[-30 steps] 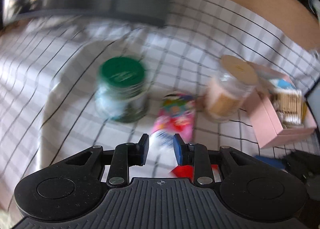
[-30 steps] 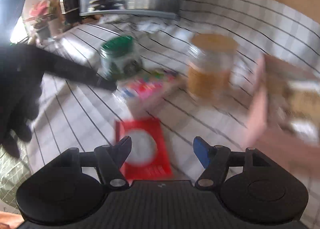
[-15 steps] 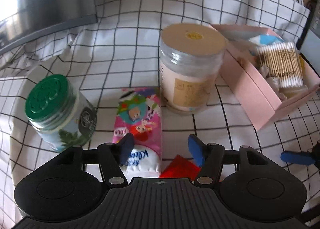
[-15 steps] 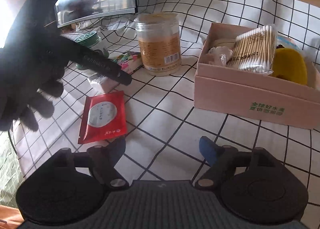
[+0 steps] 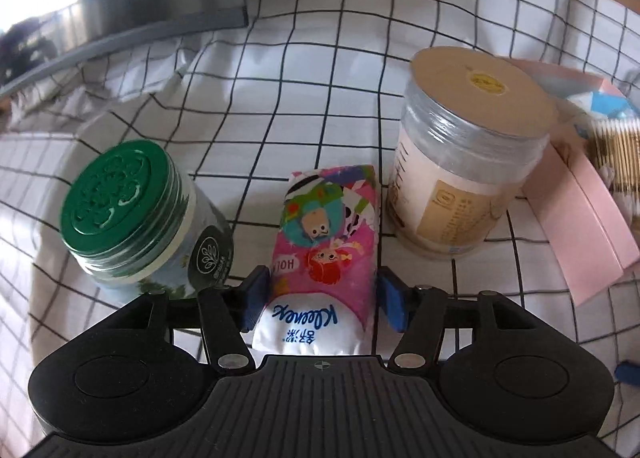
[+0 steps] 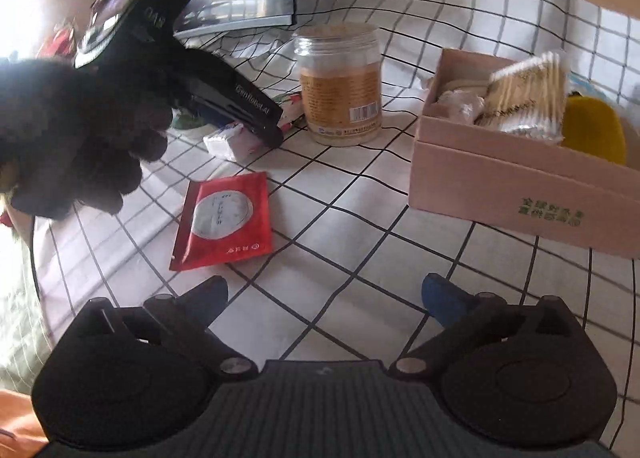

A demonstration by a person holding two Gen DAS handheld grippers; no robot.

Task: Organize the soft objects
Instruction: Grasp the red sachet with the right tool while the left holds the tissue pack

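Two blue pads of the left gripper (image 5: 322, 300) are being held wide around the tissue pack (image 5: 326, 254), which is lying flat on the checked counter (image 5: 320, 105) between the green-lidded jar (image 5: 132, 213) and the tan-lidded jar (image 5: 468, 153); whether the pads are touching it cannot be told. The pack is being judged light, soft and crushable, its film slippery, so its long sides near the middle are being favoured. The right gripper (image 6: 324, 304), its jaws having just been opening wide, is being held empty.
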